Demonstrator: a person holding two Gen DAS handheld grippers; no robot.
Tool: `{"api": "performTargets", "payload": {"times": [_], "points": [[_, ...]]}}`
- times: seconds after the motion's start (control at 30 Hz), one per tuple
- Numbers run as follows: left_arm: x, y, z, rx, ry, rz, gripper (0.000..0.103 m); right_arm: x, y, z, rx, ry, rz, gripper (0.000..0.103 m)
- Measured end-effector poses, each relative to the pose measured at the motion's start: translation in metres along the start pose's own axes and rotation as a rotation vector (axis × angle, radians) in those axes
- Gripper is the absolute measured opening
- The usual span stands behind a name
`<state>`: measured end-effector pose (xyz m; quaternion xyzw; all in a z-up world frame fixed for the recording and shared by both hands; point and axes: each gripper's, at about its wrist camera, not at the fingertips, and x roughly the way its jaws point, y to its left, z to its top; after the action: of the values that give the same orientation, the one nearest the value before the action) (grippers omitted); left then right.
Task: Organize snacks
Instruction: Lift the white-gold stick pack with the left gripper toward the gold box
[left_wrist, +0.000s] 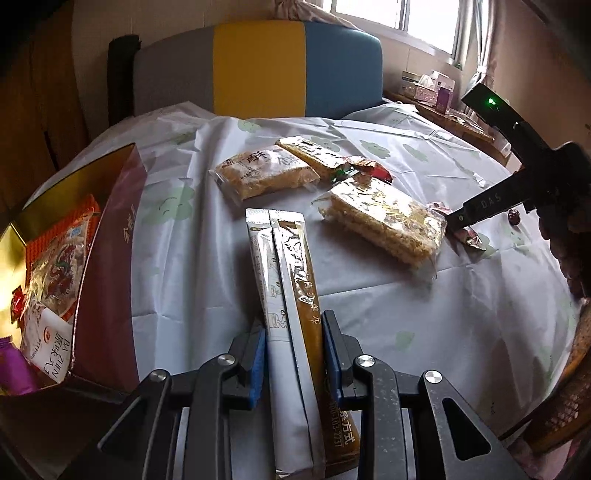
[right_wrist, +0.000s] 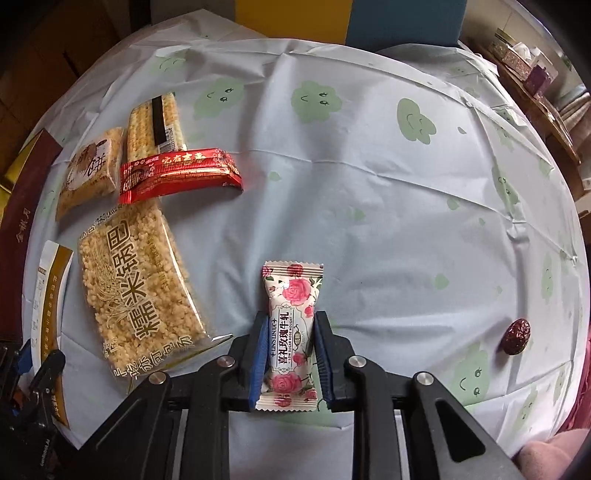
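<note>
My left gripper (left_wrist: 293, 322) is shut on a long silver-and-gold sachet (left_wrist: 284, 258), held above the tablecloth and pointing away. A maroon box (left_wrist: 107, 258) with a gold lining stands open to its left, with several snack packs inside. My right gripper (right_wrist: 290, 321) is shut on a rose-printed nougat candy (right_wrist: 293, 291) just over the table. On the cloth to its left lie a large rice-crisp pack (right_wrist: 136, 291), a red wrapper (right_wrist: 177, 175), a small rice cake (right_wrist: 90, 170) and a cracker pack (right_wrist: 155, 125).
A red date (right_wrist: 516, 336) lies alone on the cloth at the right. Behind the table stands a chair (left_wrist: 258, 66) with a grey, yellow and blue back. A side table (left_wrist: 436, 88) with small boxes sits under the window. A wicker seat (left_wrist: 569, 387) is at the near right.
</note>
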<state>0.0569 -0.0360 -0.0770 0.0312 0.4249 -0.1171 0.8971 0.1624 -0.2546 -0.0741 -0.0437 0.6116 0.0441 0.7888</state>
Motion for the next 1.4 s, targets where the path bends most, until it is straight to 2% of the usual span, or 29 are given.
{"api": "performTargets", "payload": {"times": [0.5, 0.9, 1.4], "points": [[-0.003, -0.005, -0.006, 0.036, -0.044, 0.026, 0.028, 0.002, 0.024, -0.018, -0.109, -0.041, -0.088, 0.024], [-0.007, -0.005, 0.002, 0.018, -0.013, 0.001, 0.025, 0.007, 0.050, -0.021, -0.142, -0.063, -0.108, 0.024], [-0.036, -0.004, 0.011, -0.010, -0.045, -0.035, 0.025, 0.010, 0.059, -0.025, -0.157, -0.070, -0.114, 0.024]]}}
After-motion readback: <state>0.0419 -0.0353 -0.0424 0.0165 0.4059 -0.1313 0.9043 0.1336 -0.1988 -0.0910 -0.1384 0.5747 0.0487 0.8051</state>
